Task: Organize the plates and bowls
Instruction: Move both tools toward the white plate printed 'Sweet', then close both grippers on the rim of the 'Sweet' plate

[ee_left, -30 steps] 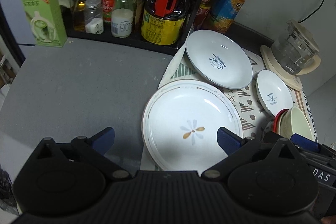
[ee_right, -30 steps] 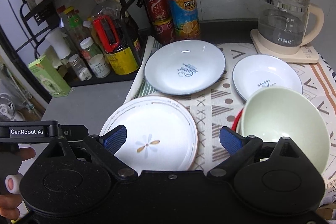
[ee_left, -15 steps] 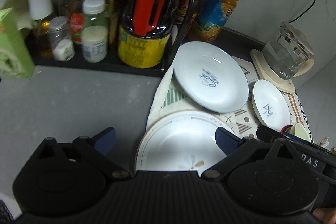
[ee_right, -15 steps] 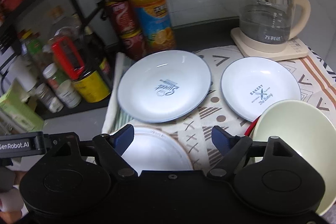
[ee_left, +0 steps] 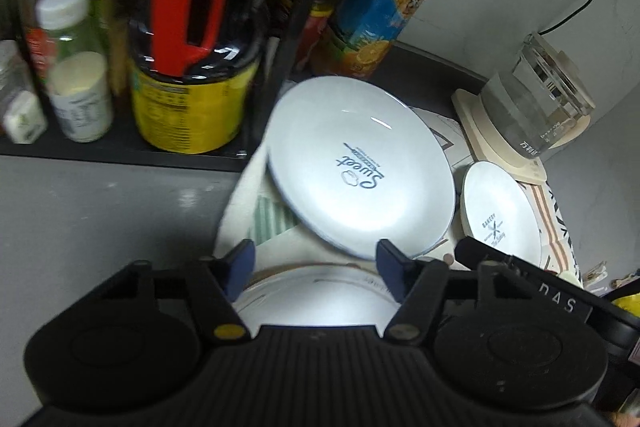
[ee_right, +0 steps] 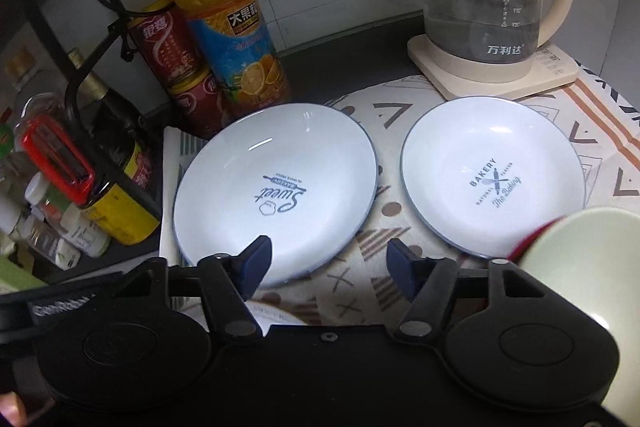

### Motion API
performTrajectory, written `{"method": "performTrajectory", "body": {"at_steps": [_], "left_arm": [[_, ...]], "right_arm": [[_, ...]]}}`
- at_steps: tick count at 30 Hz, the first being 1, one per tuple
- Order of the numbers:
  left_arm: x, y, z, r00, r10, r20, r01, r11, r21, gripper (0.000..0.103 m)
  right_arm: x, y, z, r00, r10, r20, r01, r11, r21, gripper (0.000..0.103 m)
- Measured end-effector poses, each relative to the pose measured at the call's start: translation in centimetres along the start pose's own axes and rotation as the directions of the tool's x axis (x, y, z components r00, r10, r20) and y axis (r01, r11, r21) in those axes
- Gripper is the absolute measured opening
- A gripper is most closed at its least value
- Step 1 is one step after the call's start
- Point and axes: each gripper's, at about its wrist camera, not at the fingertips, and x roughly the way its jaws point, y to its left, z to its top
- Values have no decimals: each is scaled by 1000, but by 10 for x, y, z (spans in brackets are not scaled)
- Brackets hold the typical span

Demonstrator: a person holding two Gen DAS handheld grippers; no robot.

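Observation:
A white "Sweet" plate point(ee_left: 360, 167) point(ee_right: 276, 187) lies on the patterned cloth point(ee_right: 372, 251). A smaller white "Bakery" plate point(ee_right: 492, 175) point(ee_left: 500, 215) lies to its right. A large flower plate point(ee_left: 316, 299) sits near me, mostly hidden under my left gripper point(ee_left: 316, 267), which is open and empty, just short of the Sweet plate's near edge. My right gripper point(ee_right: 328, 263) is open and empty, over the cloth at the Sweet plate's near right rim. A pale green bowl point(ee_right: 588, 267) sits in a red one at the right.
A black rack point(ee_left: 120, 151) with sauce bottles and jars stands at the left. An orange juice bottle point(ee_right: 224, 23) and red cans point(ee_right: 172, 47) stand behind the plates. A glass kettle point(ee_right: 488, 3) on its base stands at the back right.
Both grippers have moved forward toward the Sweet plate and their jaws have narrowed somewhat. The flower plate and the green bowl have slid mostly out of view beneath them.

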Motion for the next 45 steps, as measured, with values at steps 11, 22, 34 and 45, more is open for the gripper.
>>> {"method": "performTrajectory", "body": {"at_steps": [11, 22, 34, 45], "left_arm": [[40, 4, 8, 999, -16, -31, 14, 999, -43, 48], [69, 10, 10, 999, 11, -53, -14, 998, -69, 33], [80, 8, 11, 999, 9, -33, -12, 996, -86, 18], [57, 5, 11, 1000, -18, -25, 17, 999, -47, 18]], "right_arm": [[44, -2, 3, 996, -7, -84, 11, 999, 50, 50], [85, -5, 0, 988, -17, -151, 31, 996, 89, 40], [83, -10, 2, 994, -31, -107, 46, 988, 145, 17], [54, -3, -5, 998, -39, -59, 46, 990, 131, 14]]}}
